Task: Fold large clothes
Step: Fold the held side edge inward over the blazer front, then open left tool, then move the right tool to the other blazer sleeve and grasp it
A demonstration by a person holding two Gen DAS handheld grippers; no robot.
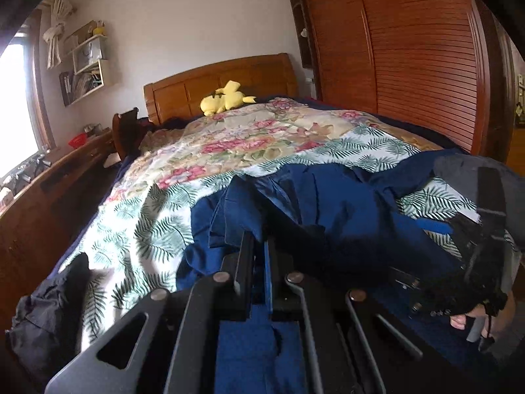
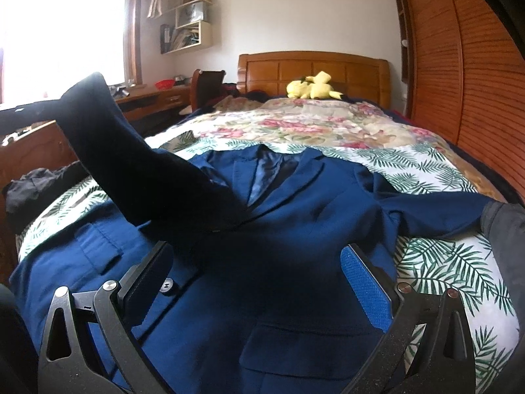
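Jacket (image 2: 279, 197) beneath spread right claw (image 2: 262, 275)

Pretty clearly someone's bedroom at home: a bed (image 2: 328, 124) with a floral quilt and wooden headboard (image 2: 311, 65), a yellow plush toy (image 2: 311, 90), a slatted wooden wardrobe (image 2: 459, 65), wall shelves (image 2: 190, 26), and a window (image 2: 65, 32) over a desk (image 2: 154, 98).

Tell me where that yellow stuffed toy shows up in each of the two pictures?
Left wrist view: yellow stuffed toy lies upper centre, at the far end of the bed, against the wooden headboard.
Right wrist view: toy lies upper right of centre, same spot.
Shared landmark: the wooden headboard.
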